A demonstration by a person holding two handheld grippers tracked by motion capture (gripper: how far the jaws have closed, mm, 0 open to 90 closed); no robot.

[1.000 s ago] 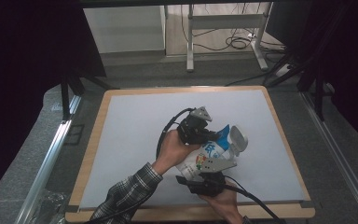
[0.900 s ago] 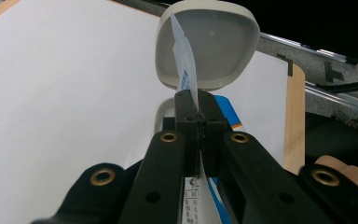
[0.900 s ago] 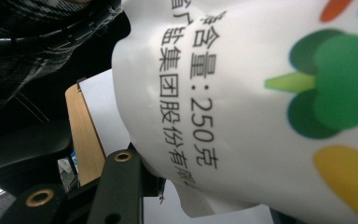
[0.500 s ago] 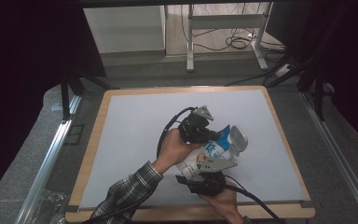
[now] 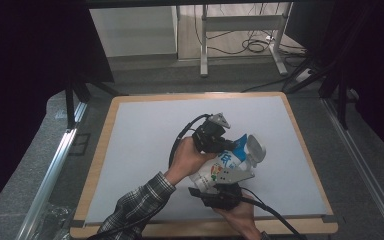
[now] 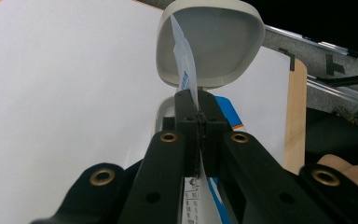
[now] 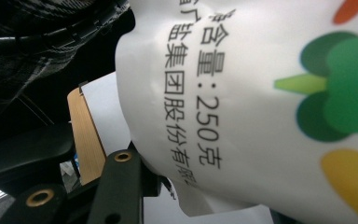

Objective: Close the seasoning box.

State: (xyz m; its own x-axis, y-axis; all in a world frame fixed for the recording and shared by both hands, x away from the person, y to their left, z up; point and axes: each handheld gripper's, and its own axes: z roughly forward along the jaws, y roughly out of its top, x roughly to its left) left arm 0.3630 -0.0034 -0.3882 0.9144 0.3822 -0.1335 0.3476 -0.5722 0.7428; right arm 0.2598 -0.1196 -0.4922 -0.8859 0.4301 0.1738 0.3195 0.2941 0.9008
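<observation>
One white printed pouch (image 5: 223,167) is held above the white table (image 5: 140,135) between two grippers; its top edge is pinched by the left gripper (image 6: 197,108); its body is clamped by the right gripper (image 5: 225,186); one white bowl (image 5: 255,148) is seen just beyond.

White bag (image 5: 223,167) with blue top, black print, green, orange and yellow shapes; cream bowl (image 5: 255,148); pale grey surface (image 5: 145,135) edged in light wood; plaid sleeve (image 5: 135,207); black grippers.

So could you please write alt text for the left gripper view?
The left gripper, jaws shut, pinches the thin edge of a white and blue printed bag. Behind the bag, a pale rounded bowl faces the camera above the white table.
</observation>
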